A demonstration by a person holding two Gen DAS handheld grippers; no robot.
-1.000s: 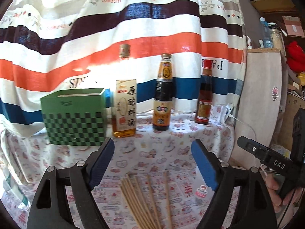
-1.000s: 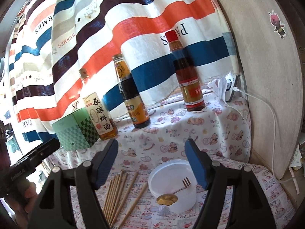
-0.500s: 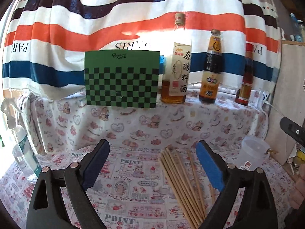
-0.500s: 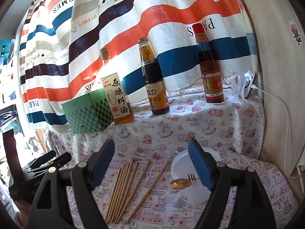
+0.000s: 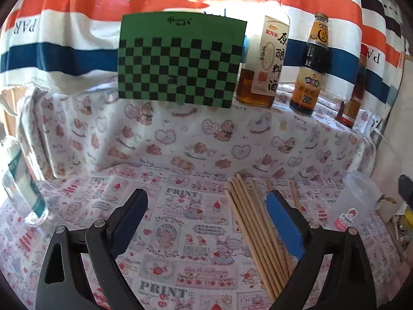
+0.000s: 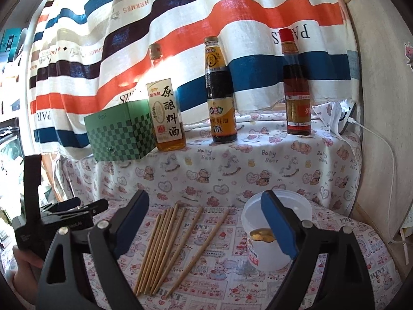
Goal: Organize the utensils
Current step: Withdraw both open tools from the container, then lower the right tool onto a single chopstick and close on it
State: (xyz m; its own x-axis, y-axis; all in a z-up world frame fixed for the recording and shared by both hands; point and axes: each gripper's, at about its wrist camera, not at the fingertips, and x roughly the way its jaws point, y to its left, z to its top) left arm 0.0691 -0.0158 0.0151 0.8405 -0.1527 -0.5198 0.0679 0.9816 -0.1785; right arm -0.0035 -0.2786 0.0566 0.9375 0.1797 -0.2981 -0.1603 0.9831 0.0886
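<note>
Wooden chopsticks (image 6: 165,245) lie fanned; my right gripper (image 6: 206,224) is empty, jaws opening wide. Risk: a pinch scatters them against cup (image 6: 273,235).

Between the right gripper's fingers (image 6: 277,226) lie the chopsticks (image 6: 165,242), with the cup (image 6: 273,248) partly behind the right-hand finger, while beyond the fingertips on the raised shelf (image 6: 258,155) stand a box (image 6: 118,133) and, to its right, three bottles (image 6: 220,90).

Green checkered box (image 5: 180,59) beside 3 bottles (image 6: 219,93) (upright) on ledge; striped curtain (image 6: 232,20) behind.
</note>
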